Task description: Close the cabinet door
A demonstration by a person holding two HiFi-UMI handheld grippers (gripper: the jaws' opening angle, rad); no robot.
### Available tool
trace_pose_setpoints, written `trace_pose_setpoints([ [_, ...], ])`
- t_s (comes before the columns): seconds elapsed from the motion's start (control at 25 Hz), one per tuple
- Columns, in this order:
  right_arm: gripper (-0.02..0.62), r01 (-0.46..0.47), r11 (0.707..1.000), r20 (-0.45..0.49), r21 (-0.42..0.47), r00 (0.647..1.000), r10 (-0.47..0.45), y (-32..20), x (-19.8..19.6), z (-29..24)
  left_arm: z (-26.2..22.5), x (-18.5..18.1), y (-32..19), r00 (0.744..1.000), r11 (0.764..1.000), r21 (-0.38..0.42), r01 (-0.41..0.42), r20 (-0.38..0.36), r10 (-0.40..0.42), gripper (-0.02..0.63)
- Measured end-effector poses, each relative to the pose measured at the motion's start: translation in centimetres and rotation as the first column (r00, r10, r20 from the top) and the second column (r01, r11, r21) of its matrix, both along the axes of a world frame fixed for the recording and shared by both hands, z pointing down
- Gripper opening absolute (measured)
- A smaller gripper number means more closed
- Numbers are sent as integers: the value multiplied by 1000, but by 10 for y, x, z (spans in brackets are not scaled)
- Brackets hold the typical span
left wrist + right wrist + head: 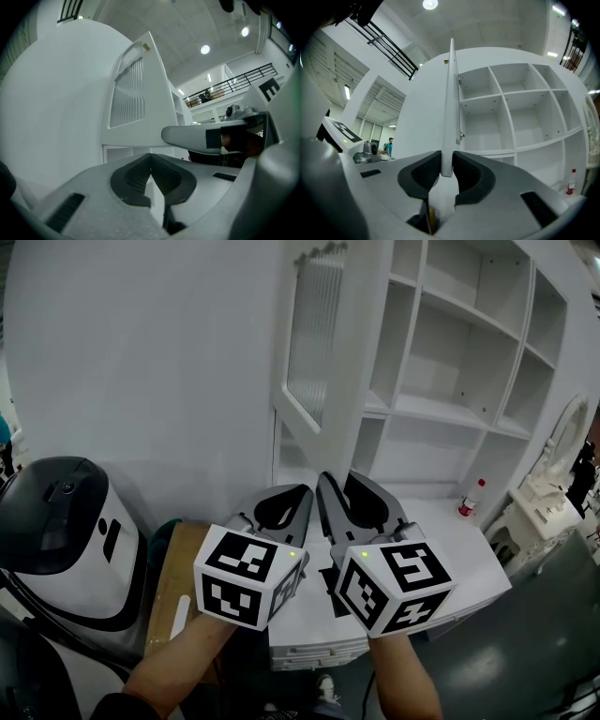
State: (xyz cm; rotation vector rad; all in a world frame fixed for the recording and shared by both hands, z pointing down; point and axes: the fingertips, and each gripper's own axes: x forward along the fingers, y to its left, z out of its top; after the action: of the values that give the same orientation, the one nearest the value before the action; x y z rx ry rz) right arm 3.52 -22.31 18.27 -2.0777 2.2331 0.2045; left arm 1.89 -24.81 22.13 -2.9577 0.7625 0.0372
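Plainly, shows the left claw [151,161] shut and empty before the cabinet's [509,122] left end, the cabinet door [451,103] swung wide out from the cabinet's front, the right claw [446,171] pinching its lower edge. Risks slipping off so thin a hold mid-swing, or slamming door against cabinet.

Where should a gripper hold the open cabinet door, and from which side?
Probably the cabinet door at its free edge's lower end, coming edge-on from the front: the thin panel stands out toward you, fitting between the jaws of the right gripper.
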Motion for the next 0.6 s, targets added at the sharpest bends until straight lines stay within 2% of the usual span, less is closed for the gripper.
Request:
trace_pose_setpoints([
  [0.6, 78, 36, 999, 5, -11, 999, -36, 0, 64, 0, -3, 61, -4, 1000, 1000, 6, 18, -23, -18, 11],
])
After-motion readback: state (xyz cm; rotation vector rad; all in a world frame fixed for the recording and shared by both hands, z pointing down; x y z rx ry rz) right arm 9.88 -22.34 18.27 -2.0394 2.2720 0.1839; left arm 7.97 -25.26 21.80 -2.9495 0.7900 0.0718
